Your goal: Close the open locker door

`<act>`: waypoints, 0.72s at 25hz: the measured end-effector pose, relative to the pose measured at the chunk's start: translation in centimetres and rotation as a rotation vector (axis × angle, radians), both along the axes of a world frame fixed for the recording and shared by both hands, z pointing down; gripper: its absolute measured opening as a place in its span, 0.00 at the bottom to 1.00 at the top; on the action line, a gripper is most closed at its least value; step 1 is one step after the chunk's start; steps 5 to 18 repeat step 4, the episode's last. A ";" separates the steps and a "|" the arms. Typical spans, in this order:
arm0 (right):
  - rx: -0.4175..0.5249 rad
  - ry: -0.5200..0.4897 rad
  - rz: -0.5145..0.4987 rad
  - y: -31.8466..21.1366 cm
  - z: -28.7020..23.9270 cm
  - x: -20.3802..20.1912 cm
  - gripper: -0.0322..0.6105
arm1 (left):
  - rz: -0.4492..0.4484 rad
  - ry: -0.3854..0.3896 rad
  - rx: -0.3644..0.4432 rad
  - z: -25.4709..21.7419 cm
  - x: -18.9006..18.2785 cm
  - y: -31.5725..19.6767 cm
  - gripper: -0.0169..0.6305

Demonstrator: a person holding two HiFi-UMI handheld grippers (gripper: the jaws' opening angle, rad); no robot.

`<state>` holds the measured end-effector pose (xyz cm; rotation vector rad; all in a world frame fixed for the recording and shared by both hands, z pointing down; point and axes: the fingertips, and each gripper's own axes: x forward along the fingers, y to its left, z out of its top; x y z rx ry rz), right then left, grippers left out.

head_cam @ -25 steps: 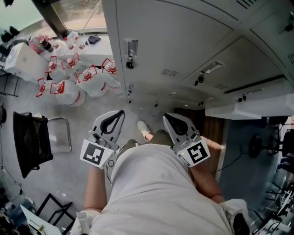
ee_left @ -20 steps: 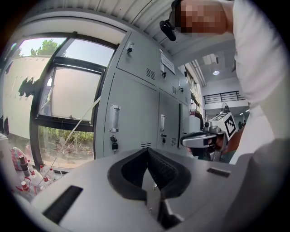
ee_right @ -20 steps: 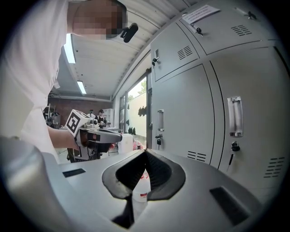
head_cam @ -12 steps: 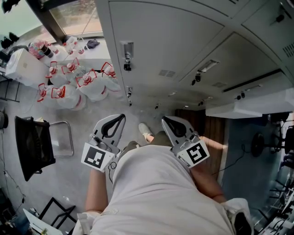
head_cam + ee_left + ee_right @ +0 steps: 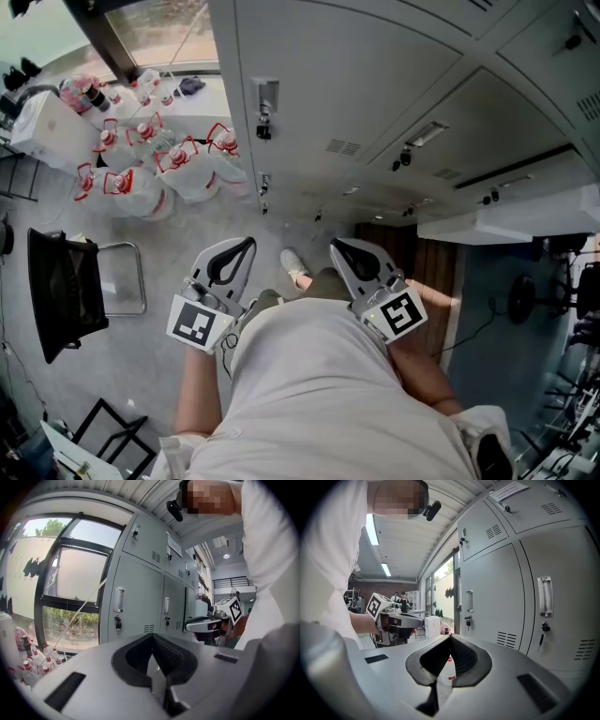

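Note:
A bank of grey lockers (image 5: 375,84) stands in front of me, with handles and keys (image 5: 264,112) on the shut doors. At the right a pale grey door panel (image 5: 506,217) juts out from the row below a dark gap (image 5: 525,164). Both grippers hang close to my torso, well short of the lockers. The left gripper (image 5: 248,241) is shut and holds nothing; in its own view the jaws (image 5: 152,637) meet in front of a shut locker door (image 5: 131,602). The right gripper (image 5: 336,243) is likewise shut and empty (image 5: 450,637), facing the lockers (image 5: 501,597).
Shrink-wrapped packs of water bottles (image 5: 150,159) lie on the floor by the window at the left. A white box (image 5: 47,127) and a black chair (image 5: 66,291) stand further left. My shoe (image 5: 295,265) shows between the grippers. A brown panel (image 5: 422,262) lies under the jutting door.
Both grippers stay where they were, jaws shut. Only the head view wobbles slightly.

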<state>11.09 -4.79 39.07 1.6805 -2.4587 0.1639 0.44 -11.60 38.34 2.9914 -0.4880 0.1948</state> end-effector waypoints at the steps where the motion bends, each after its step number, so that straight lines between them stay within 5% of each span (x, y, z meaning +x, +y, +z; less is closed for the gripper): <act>1: -0.001 -0.001 -0.002 0.0 0.0 -0.1 0.06 | -0.002 -0.001 -0.003 0.1 -0.1 0.0 0.03; 18: -0.005 -0.001 -0.005 0.1 0.2 -0.4 0.06 | -0.009 0.000 -0.010 0.3 -0.5 0.1 0.03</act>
